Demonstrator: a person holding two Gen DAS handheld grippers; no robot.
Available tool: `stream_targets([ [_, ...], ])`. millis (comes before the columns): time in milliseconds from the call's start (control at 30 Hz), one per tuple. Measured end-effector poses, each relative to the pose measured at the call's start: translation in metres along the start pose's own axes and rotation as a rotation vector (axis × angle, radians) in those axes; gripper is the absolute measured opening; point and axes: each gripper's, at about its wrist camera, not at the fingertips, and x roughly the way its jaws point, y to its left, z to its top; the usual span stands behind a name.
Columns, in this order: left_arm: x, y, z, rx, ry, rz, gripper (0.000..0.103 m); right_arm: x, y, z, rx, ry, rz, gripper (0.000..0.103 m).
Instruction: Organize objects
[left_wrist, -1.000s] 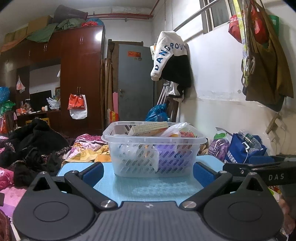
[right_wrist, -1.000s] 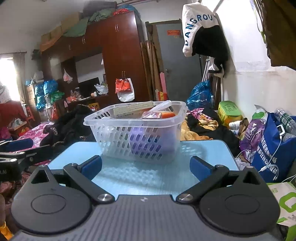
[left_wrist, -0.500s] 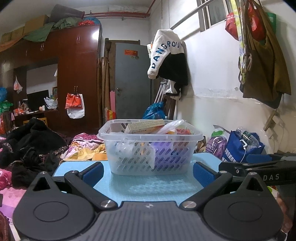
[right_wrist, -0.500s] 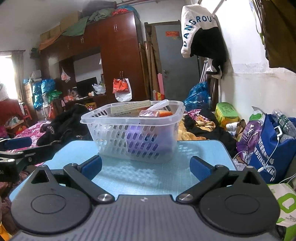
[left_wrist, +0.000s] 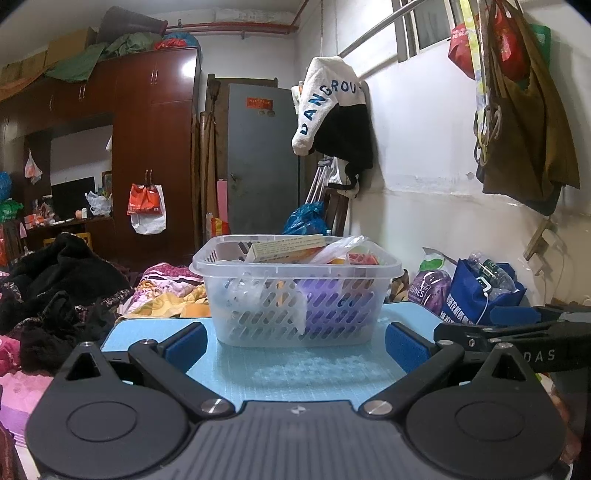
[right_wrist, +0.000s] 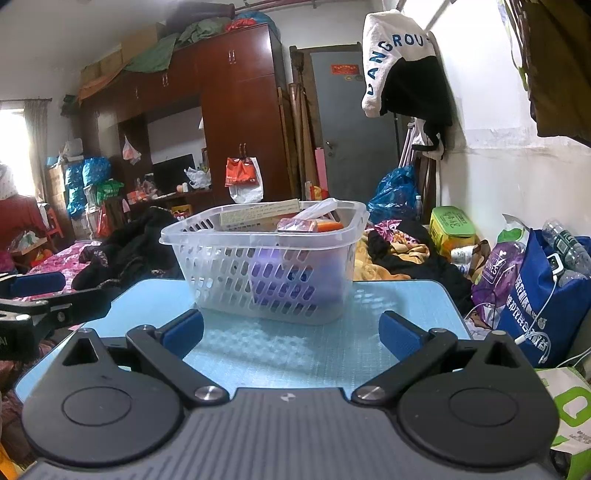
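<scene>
A clear plastic basket (left_wrist: 295, 295) stands on the far part of a light blue table (left_wrist: 295, 373). It holds a flat printed box (left_wrist: 286, 248), a purple item, an orange item and plastic wrap. It also shows in the right wrist view (right_wrist: 266, 269). My left gripper (left_wrist: 294, 339) is open and empty, in front of the basket. My right gripper (right_wrist: 291, 330) is open and empty, also in front of it. Each gripper shows at the edge of the other's view, the right one (left_wrist: 517, 328) and the left one (right_wrist: 33, 295).
A blue bag (right_wrist: 546, 295) with bottles and a purple pack (right_wrist: 495, 266) sit right of the table by the wall. Dark clothes (left_wrist: 55, 295) lie piled at the left. A green-and-white carton (right_wrist: 572, 413) is at the lower right.
Both grippers have drawn back a little from the basket, which looks slightly smaller and farther. Both stay open and empty.
</scene>
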Motion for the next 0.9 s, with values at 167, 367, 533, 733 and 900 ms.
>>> stream_targets([
  [167, 0.0031, 0.0009, -0.0011, -0.005, 0.012, -0.011, 0.103, -0.0002, 0.0005, 0.0002, 0.0, 0.0, 0.0, 0.103],
  [367, 0.0037, -0.0004, -0.0022, -0.001, 0.011, -0.007, 0.103, -0.0001, 0.0008, -0.001, -0.007, -0.003, 0.0, 0.103],
  [533, 0.0051, -0.0004, -0.0032, -0.001, 0.016, -0.009, 0.103, -0.0001, 0.0003, -0.001, -0.007, -0.004, 0.0, 0.103],
  [733, 0.0068, -0.0006, -0.0042, -0.001, 0.02, -0.006, 0.103, -0.0017, -0.0003, -0.0009, -0.006, -0.008, -0.001, 0.103],
  [900, 0.0065, -0.0007, -0.0044, 0.0, 0.02, -0.011, 0.103, -0.0019, -0.0003, -0.0009, -0.006, -0.008, 0.0, 0.103],
])
